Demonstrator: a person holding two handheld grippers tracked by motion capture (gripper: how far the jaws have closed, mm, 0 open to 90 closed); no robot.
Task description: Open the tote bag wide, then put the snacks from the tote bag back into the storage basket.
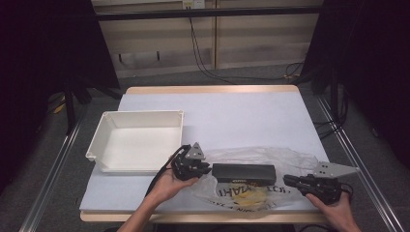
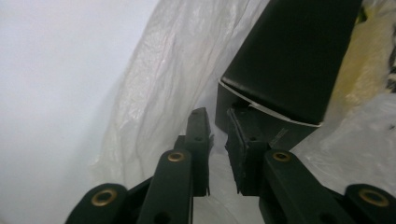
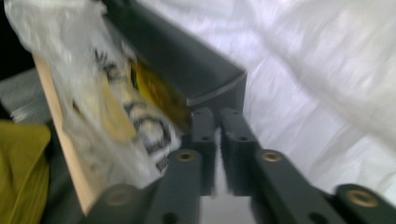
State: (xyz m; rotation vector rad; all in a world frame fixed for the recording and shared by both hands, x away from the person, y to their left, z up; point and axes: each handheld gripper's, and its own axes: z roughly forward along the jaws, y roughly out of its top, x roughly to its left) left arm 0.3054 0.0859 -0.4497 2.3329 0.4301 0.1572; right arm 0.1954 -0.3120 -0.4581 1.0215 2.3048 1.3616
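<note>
A long black box [image 1: 244, 171] lies on a crumpled clear plastic bag [image 1: 270, 157] with black and yellow print, near the table's front edge. My left gripper [image 1: 209, 169] sits at the box's left end, held in a hand. In the left gripper view its jaws [image 2: 217, 135] stand a little apart with nothing between them, just short of the box's [image 2: 289, 60] corner, over the bag [image 2: 159, 93]. My right gripper [image 1: 286, 180] is at the box's right end. Its jaws [image 3: 218, 126] show a narrow slit and point at the box's [image 3: 187, 60] end face.
A white tray [image 1: 145, 113] stands left of the box with nothing in it. The pale table top [image 1: 217, 111] stretches away behind the bag. The wooden front edge [image 3: 60, 135] runs close by the bag's printed part [image 3: 116, 112].
</note>
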